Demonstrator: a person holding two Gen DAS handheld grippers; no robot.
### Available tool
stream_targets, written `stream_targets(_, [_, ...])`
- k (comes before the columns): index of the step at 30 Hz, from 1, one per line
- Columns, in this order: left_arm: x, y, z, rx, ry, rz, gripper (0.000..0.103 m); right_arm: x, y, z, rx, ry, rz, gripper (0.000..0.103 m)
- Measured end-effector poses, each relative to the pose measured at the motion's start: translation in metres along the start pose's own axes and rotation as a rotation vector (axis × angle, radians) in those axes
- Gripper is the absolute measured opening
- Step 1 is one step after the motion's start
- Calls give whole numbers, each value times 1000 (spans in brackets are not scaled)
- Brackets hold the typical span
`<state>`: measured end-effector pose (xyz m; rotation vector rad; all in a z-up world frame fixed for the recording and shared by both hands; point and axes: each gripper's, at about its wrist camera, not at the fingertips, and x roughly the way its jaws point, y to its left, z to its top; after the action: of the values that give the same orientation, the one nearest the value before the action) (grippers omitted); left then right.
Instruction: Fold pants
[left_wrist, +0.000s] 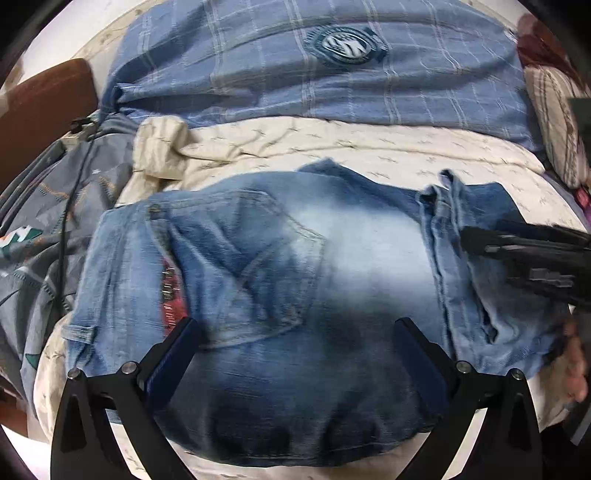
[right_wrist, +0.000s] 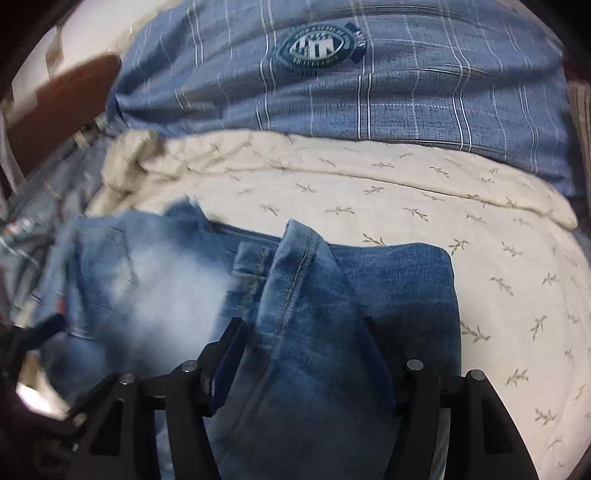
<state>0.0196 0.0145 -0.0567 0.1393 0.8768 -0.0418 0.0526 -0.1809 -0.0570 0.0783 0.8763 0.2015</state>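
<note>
Faded blue jeans (left_wrist: 295, 266) lie folded on a cream sheet, waistband and back pocket to the left. My left gripper (left_wrist: 295, 332) hovers open over the jeans near their front edge, with nothing between its fingers. My right gripper (right_wrist: 301, 332) sits over the jeans' leg end (right_wrist: 306, 295), with a bunched fold of denim between its half-closed fingers. It also shows in the left wrist view (left_wrist: 469, 240) at the right, its tip on the leg hems.
A cream leaf-print sheet (right_wrist: 424, 192) covers the bed. A blue plaid pillow (left_wrist: 314, 74) lies behind. Grey patterned cloth (left_wrist: 48, 229) and a black cable lie at the left. A brown headboard (left_wrist: 40, 110) stands at the far left. A striped cushion (left_wrist: 554, 118) is at the right.
</note>
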Motion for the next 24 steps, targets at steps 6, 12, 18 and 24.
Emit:
stream_targets(6, [-1,21,1,-62,-16,50,103,-41,-10,-4,-3,-105,115,62])
stream_targets(12, [-2,37,1,-121,-13,68,103,-40,-2,-26,-22,-38,143,39])
stream_targets(18, [-1,41,2,-143,-10,77,103,-20,21,-56,-130,52,29,39])
stream_targets(24, [10,35,-3,-110,48,87,103,-16,16,-52,-108,72,48,40])
